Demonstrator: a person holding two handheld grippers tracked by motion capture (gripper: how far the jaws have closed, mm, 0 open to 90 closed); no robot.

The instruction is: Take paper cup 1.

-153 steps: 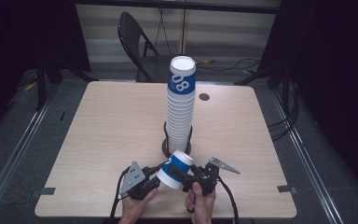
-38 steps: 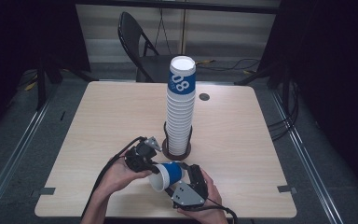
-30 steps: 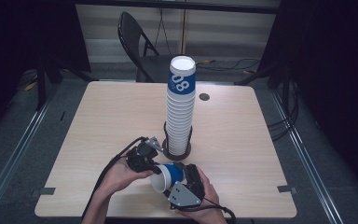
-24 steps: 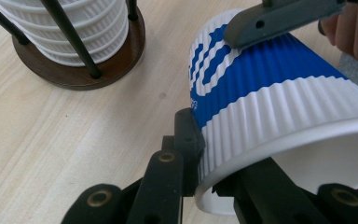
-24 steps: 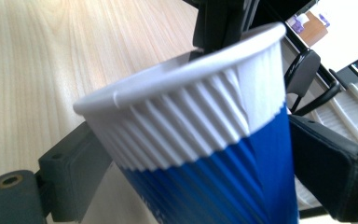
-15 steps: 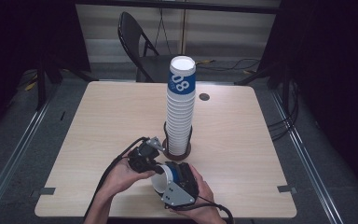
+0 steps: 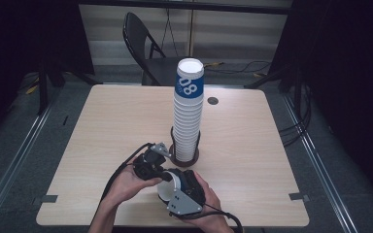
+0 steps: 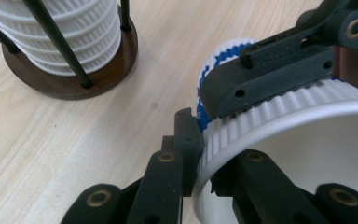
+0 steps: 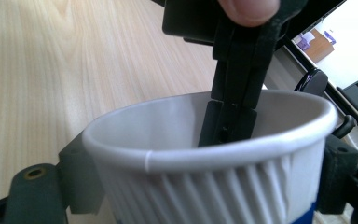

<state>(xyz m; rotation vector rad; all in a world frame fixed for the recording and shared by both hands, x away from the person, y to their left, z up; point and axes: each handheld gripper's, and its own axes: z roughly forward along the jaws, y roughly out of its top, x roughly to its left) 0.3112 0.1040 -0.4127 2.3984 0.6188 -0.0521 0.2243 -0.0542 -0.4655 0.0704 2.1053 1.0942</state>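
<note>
Cup: single ribbed white paper cup (image 7: 167,187) with a blue band, held over the near edge of the table (image 7: 102,126), in front of the holder; both tongs are on it.
Cup, left gripper view: the cup (image 8: 307,135) lies on its side, open mouth toward this camera, blue band toward the far end.
Cup, right gripper view: the cup (image 9: 214,154) has its rim close to the lens, inner wall white and bare.
Left gripper: left gripper (image 7: 151,165) clenched on the cup's rim. In the left gripper view one jaw sits inside the mouth and the other outside against the ribs, wall pinched between them (image 8: 198,161).
Right gripper: right gripper (image 7: 184,191) straddles the cup body from the outside; its jaws have just been closing with the cup between them. In the right gripper view a jaw stands at each side of the ribbed wall, and both look to be touching it.
Hands: a hand carries each gripper, entering from the bottom of the high view.
Cup stack: tall stack of cups (image 7: 188,111), upright, top one blue-banded with white digits.
Holder: round dark wooden base (image 8: 70,81) with thin black rods, near mid-table, just beyond the left gripper and apart from it.
Background: folding chair (image 7: 143,43) behind the far table edge.
</note>
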